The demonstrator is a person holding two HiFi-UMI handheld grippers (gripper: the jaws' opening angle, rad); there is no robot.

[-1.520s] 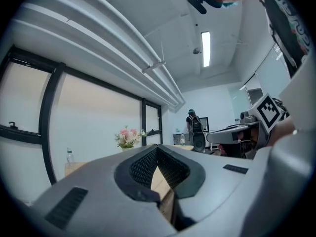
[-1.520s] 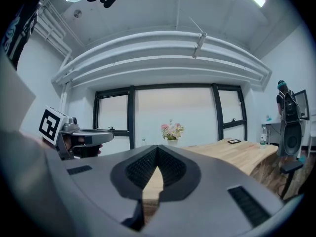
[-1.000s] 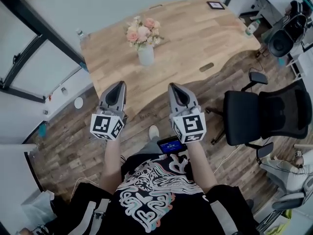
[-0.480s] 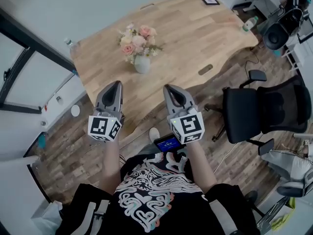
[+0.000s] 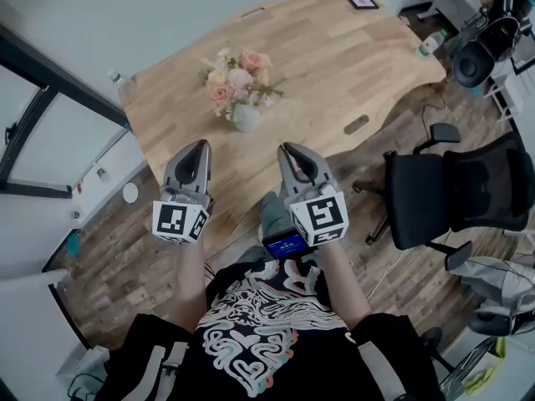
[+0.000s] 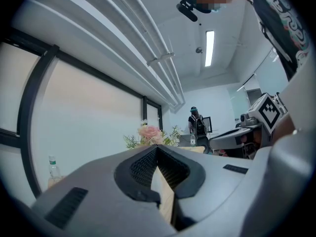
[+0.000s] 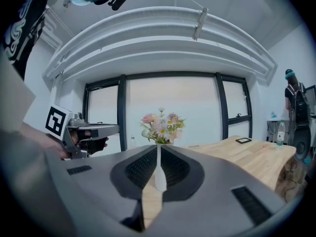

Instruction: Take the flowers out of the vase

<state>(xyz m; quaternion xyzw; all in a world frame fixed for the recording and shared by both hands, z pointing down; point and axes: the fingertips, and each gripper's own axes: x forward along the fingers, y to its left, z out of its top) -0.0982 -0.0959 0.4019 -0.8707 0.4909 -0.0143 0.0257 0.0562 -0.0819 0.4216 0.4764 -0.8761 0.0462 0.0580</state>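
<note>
A bunch of pink, cream and white flowers (image 5: 236,75) stands in a small white vase (image 5: 246,118) on the wooden table (image 5: 334,65), near its left front part. Both grippers hover over the table's near edge, short of the vase and apart from it. My left gripper (image 5: 199,145) is shut and holds nothing, below and left of the vase. My right gripper (image 5: 289,149) is shut and empty too, below and right of it. The left gripper view shows the flowers (image 6: 150,133) beyond its tips. In the right gripper view the flowers (image 7: 162,124) stand straight ahead.
A black office chair (image 5: 456,192) stands to the right of the table. A small dark frame (image 5: 362,2) and a bottle (image 5: 429,44) are on the table's far right side. Another bottle (image 5: 116,78) stands at its left corner. A person (image 6: 197,124) stands far off.
The person has stepped closer to the table, so the vase now lies nearer both grippers. Both grippers stay side by side with jaws shut.
</note>
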